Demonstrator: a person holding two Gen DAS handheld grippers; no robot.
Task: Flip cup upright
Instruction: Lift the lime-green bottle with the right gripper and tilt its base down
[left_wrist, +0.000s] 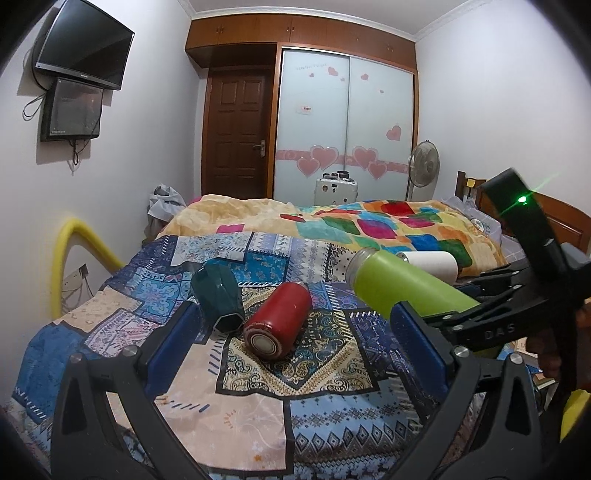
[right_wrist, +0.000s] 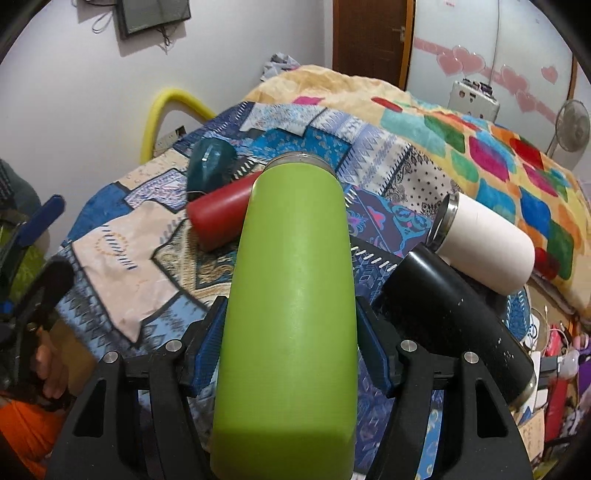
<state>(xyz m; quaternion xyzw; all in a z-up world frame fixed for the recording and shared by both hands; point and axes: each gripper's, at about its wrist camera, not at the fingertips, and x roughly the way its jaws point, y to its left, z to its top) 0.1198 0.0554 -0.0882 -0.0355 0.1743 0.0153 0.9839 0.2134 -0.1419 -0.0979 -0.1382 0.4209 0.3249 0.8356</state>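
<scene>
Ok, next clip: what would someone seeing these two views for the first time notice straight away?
The lime green cup dominates: the right gripper is clamped around it, holding it above the patterned bedspread. The left gripper is open and empty, and past it a red cup and a dark teal cup lie on their sides. A white cup and a black cup lie further right.

Bare patterned cloth (left_wrist: 258, 417) lies before red cup (left_wrist: 275, 325); teal cup (left_wrist: 218, 299) crowds its left.

Right gripper (right_wrist: 290, 332) clamps green cup (right_wrist: 291, 280), tilted.
</scene>
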